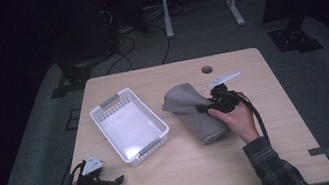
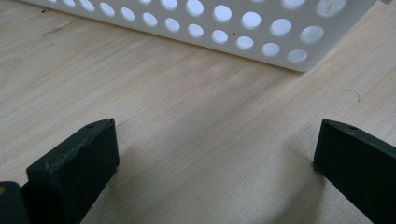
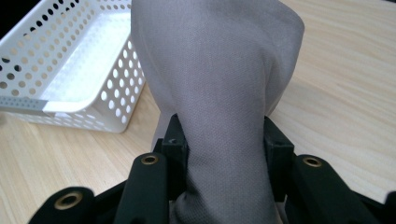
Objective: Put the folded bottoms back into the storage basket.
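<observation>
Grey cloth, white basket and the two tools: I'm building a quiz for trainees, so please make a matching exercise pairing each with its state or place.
Things:
1. grey cloth
2. white basket
3. left tool
4. right tool

States:
A. open above bare table
B. empty, at the table's left half
C. clamped on fabric
D. bunched, pinched between two jaws

Pairs: 1-D, 2-B, 3-A, 4-C

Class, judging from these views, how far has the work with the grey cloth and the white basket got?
Done: the right gripper has clamped the folded grey cloth. In hand: the cloth is partly lifted. Left: the white basket looks empty, so the cloth probably goes there. The left gripper rests open.
</observation>
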### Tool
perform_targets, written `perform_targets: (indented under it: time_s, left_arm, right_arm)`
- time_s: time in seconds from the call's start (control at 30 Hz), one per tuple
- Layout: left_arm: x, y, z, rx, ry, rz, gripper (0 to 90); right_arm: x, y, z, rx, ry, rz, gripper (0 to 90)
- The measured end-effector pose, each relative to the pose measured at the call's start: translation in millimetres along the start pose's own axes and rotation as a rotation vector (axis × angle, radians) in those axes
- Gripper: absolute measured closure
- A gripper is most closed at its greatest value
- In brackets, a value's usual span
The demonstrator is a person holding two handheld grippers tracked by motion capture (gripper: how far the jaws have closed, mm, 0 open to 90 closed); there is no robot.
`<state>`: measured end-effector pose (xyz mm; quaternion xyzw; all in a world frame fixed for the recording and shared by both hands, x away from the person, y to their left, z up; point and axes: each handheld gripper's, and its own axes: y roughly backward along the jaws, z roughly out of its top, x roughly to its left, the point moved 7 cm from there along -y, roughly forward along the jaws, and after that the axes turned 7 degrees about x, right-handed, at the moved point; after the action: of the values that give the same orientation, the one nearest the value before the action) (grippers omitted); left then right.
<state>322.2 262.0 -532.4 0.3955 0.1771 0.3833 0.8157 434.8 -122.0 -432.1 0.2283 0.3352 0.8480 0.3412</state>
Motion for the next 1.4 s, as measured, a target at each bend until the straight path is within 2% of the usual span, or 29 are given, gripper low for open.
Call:
perform_targets:
  time_s: [0.87,1.4]
  left_arm:
    - [2.1,-0.1,0.2,-0.002,-0.001,0.010,0.0]
    - [1.8,-0.4,0.4,-0.006,0.004,0.010,0.0]
  right_arm:
    - [16.0,3.1,46.9,-0.033,0.016,0.035,61.3]
    - [36.8,0.1,76.7,-0.042,0.050,0.055,61.2]
